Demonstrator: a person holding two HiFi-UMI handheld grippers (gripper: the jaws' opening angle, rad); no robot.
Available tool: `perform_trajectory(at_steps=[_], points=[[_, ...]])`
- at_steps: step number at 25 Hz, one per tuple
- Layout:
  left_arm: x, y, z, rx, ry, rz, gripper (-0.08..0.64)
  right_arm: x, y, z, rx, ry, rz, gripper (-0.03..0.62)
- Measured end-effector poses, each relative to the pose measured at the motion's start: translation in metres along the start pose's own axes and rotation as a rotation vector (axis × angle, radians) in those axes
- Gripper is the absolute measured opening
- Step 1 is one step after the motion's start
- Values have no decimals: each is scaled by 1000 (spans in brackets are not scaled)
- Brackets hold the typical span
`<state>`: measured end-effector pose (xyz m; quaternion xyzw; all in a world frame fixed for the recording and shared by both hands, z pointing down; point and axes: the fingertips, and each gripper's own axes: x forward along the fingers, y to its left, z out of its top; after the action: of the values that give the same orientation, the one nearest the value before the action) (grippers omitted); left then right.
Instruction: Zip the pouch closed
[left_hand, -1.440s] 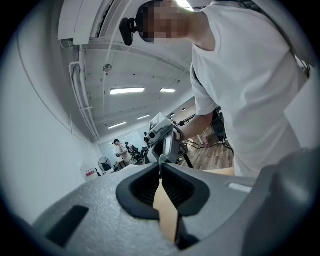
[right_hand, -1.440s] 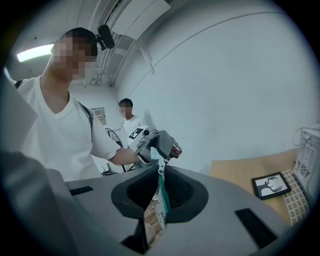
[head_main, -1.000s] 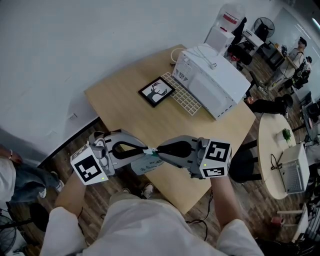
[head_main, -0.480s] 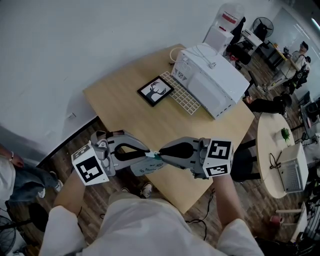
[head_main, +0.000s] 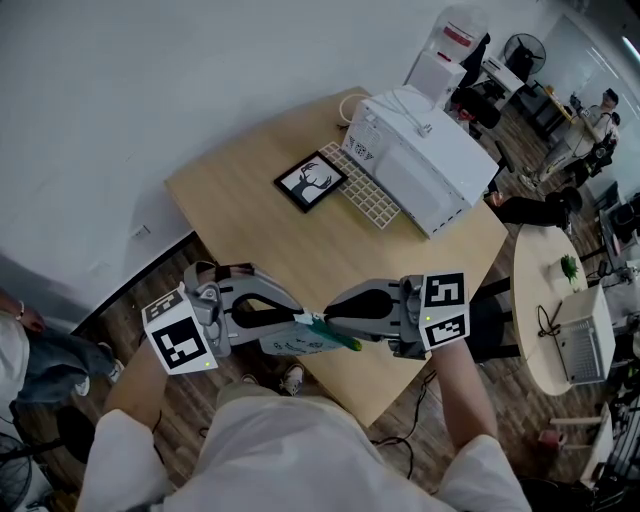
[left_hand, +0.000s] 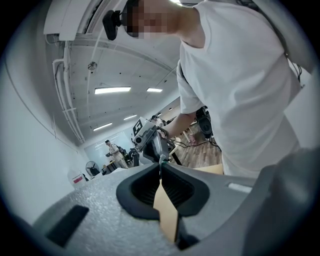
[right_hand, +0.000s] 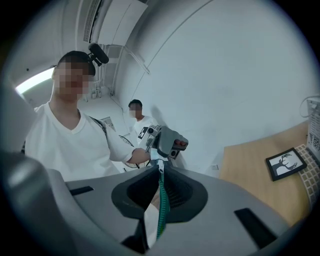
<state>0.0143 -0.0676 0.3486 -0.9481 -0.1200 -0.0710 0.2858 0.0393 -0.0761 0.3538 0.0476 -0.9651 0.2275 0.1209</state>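
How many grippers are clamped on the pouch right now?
2. The left gripper and the right gripper, tips nearly meeting, both pinch the pouch along its green zipper edge.

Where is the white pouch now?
In the head view, the white green-zippered pouch is low centre, held between the left gripper and right gripper, at the wooden table edge.

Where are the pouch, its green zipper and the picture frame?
pouch (head_main: 285, 345), head view, on its white side panel.
green zipper (right_hand: 161, 210), right gripper view, on its teeth between the jaws.
picture frame (head_main: 313, 182), head view, on the middle of its picture.
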Motion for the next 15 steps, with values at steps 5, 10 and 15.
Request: perform_trajectory(at_steps=[5,10,15], points=[[-3,6,-4,-20,-17,16,21,1,-5,3,-45,12,-34,29],[-15,15,-8,-71,-46,65,21,1,-13,-3,-64,41,-104,5],[-44,37,-7,-109,-89,158,22,-5,-24,-10,-60,39,-189,2]])
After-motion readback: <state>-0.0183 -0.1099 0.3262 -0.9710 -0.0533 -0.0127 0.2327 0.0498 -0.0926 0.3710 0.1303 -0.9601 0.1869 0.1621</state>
